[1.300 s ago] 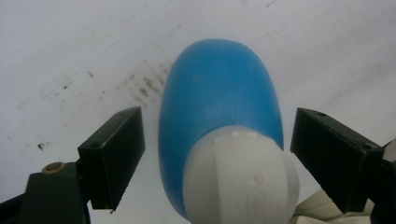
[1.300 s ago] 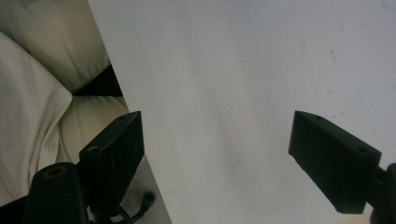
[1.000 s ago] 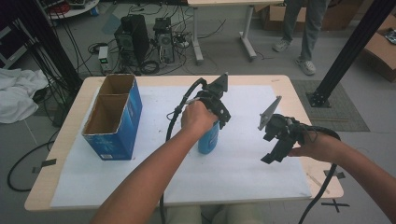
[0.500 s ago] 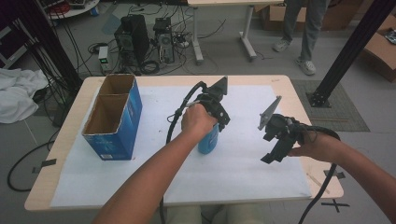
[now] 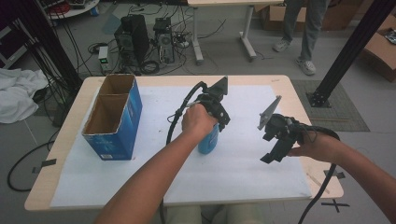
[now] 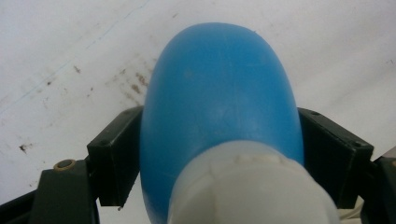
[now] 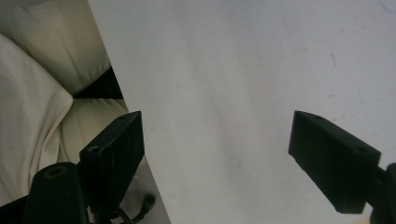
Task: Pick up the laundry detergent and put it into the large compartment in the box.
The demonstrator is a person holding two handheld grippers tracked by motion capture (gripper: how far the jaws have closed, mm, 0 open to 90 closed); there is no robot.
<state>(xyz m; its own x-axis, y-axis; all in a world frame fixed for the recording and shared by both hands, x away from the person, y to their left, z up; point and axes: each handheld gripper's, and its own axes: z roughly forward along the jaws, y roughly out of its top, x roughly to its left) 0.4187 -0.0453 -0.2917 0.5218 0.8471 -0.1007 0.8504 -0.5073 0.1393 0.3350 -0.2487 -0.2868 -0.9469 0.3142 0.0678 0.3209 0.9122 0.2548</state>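
A blue plastic bottle [image 5: 208,142] with a white cap [image 6: 252,186] stands upright on the white sheet near the table's middle. My left gripper [image 5: 212,123] comes down on it from above. In the left gripper view the bottle's body [image 6: 219,107] sits between both black pads [image 6: 116,163], which touch its sides. The jaws have just been closing on it. Off to the right, my right gripper [image 5: 273,154] hovers over the sheet and points down. Its jaws [image 7: 217,149] stand wide apart with nothing between them.
A tall blue cardboard box [image 5: 114,119] with an open top and two compartments stands at the table's left. The white sheet [image 5: 243,177] covers most of the wooden table [image 5: 299,100]. A person stands beyond the far edge, by another table.
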